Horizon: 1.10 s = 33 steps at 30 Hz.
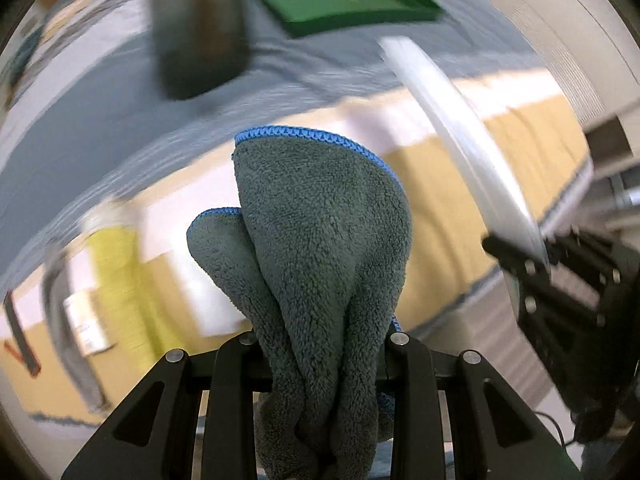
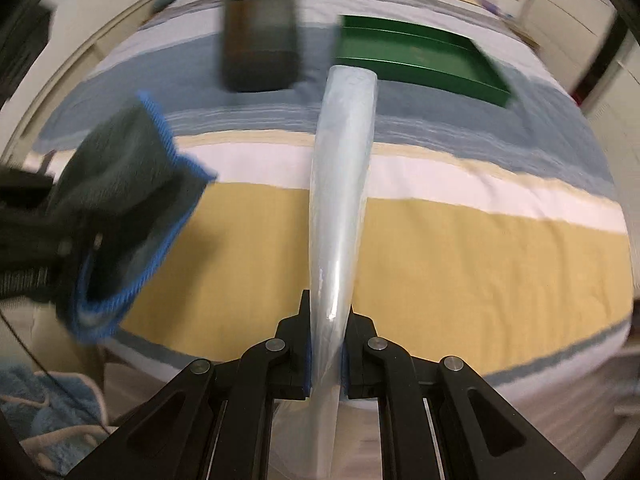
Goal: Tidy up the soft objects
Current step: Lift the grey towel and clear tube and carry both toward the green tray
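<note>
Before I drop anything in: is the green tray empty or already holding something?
Empty, as far as shown: the green tray on the bed shows only bare green floor, though blurred.

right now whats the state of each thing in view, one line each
grey cloth: bunched, off the bed, clamped in the left gripper
clear plastic bag: flat, held edge-on in the shut right gripper
green tray: lying on the bed, looks empty
dark container: standing on the bed, too blurred to tell more
striped bedspread: spread flat over the bed
</note>
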{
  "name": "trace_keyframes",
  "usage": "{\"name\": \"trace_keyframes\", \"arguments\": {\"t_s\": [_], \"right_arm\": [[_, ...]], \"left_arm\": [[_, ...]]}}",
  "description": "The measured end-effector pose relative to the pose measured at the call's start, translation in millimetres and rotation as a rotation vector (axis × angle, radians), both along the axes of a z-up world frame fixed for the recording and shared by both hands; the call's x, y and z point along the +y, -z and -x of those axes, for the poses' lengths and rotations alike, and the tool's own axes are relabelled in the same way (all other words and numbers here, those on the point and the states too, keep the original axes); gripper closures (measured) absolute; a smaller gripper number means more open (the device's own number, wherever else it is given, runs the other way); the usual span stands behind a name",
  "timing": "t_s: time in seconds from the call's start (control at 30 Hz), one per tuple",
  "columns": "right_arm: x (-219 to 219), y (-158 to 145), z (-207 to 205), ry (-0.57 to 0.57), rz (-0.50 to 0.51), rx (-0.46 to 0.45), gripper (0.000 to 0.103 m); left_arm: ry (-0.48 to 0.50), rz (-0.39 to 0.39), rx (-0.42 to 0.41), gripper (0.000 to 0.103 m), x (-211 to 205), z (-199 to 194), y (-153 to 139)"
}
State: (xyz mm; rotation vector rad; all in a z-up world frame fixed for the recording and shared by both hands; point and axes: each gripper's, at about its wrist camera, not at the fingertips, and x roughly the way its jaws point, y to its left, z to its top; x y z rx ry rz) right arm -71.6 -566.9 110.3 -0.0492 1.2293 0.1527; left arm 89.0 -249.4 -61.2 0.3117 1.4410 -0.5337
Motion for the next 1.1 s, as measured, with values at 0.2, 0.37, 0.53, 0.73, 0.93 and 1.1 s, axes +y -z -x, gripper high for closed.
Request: {"name": "trace_keyframes", "arguments": {"t_s": [0.2, 0.37, 0.53, 0.73, 0.93, 1.1], "right_arm": [[-55.8, -3.7, -12.5, 0.107, 0.051, -0.015, 0.094], [-79.2, -10.2, -35.5, 0.157, 0.079, -0.045, 0.094], [-88.6, -15.6, -61.8, 0.176, 0.091, -0.093, 0.094], [-89.5, -16.3, -110.1, 0.189, 0.093, -0.173, 0.094], [-93.5, -28.1, -157.5, 0.195, 0.077, -0.250, 0.094], [-98.3, -20.9, -204.3, 0.205, 0.078, -0.294, 0.094]], "left_arm": [[0.115, 0.042, 0.034, 0.079, -57.1, -2.2, -1.1], [0.147, 0.062, -0.002, 0.079, -99.7, -8.7, -4.8], [0.117, 0.083, -0.079, 0.079, -122.5, -42.6, -13.6], [0.037, 0.100, -0.245, 0.078, -139.4, -90.9, -22.6], [-0.068, 0.115, -0.333, 0.078, -144.3, -136.8, -17.7], [-0.122, 0.119, -0.406, 0.078, -150.4, -164.9, -9.8]]}}
